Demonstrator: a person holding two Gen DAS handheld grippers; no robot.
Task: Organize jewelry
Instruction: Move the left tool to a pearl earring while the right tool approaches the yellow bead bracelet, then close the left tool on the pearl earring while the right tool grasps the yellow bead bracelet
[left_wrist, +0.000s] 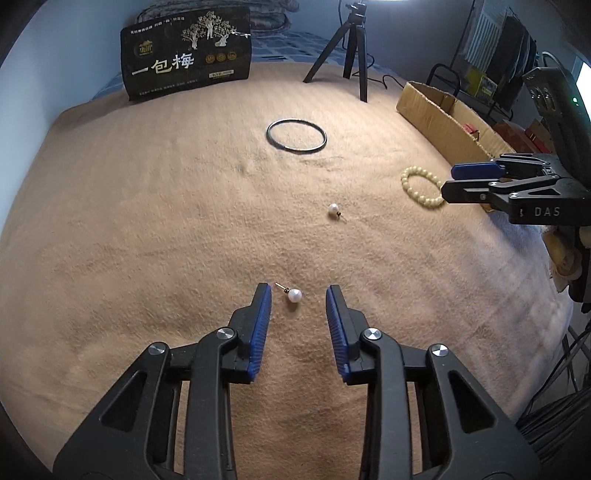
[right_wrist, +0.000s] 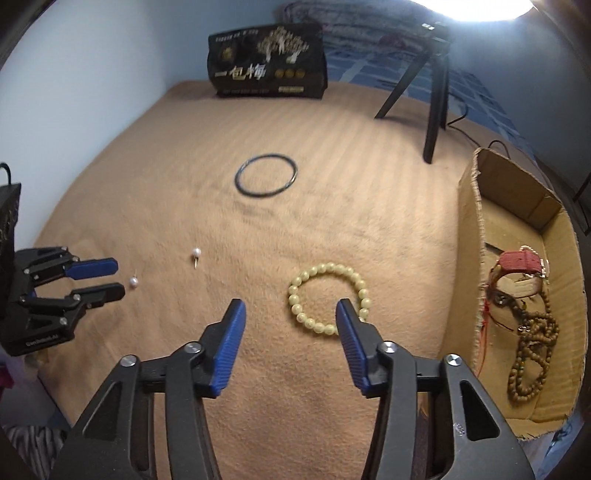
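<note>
On the tan blanket (left_wrist: 147, 221), the left gripper (left_wrist: 298, 295) hangs low with its jaws partly apart — a pearl earring (left_wrist: 294, 294) lies between the tips, nearer the left pad, untouched. The right gripper (right_wrist: 291, 310) is also part open and holds nothing; its right fingertip overlaps the near edge of the pale bead bracelet (right_wrist: 325, 295). A second pearl earring (left_wrist: 334, 210) lies between the two tools — the black bangle (left_wrist: 296, 134) further back.

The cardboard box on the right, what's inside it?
The cardboard box holds a red watch and a brown bead necklace, tangled with smaller pieces. Its near wall hides part of the floor.
</note>
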